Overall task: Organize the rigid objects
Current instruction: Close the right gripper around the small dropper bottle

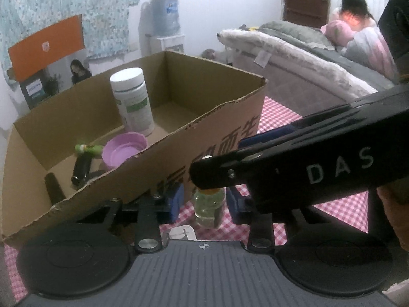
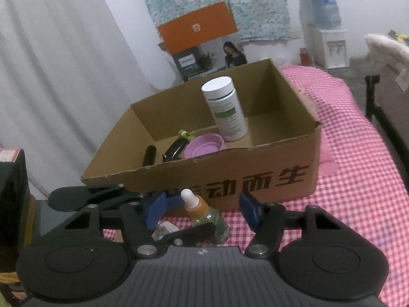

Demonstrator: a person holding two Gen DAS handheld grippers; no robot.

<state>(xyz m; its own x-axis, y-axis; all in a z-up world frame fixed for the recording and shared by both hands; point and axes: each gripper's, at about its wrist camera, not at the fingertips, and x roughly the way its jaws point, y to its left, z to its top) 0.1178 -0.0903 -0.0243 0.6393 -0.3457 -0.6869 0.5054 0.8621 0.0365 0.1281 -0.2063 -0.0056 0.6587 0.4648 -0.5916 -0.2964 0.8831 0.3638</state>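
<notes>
A small clear dropper bottle (image 2: 204,215) with an orange collar and white tip stands on the checked cloth in front of the cardboard box (image 2: 255,176). It also shows in the left wrist view (image 1: 208,208). My right gripper (image 2: 204,211) is open, its blue fingers on either side of the bottle, not touching. My left gripper (image 1: 205,202) is open around the same bottle. The box (image 1: 179,151) holds a white bottle (image 2: 226,108), a purple lid (image 2: 204,148), dark tubes (image 2: 173,151) and a green-capped item (image 2: 185,135).
The red-and-white checked cloth (image 2: 358,153) covers the table; its edge drops at the right. A small clear wrapper (image 2: 163,229) lies by the bottle. A sofa with blankets (image 1: 306,58), a water dispenser (image 2: 324,25) and an orange-topped box (image 2: 199,41) stand behind.
</notes>
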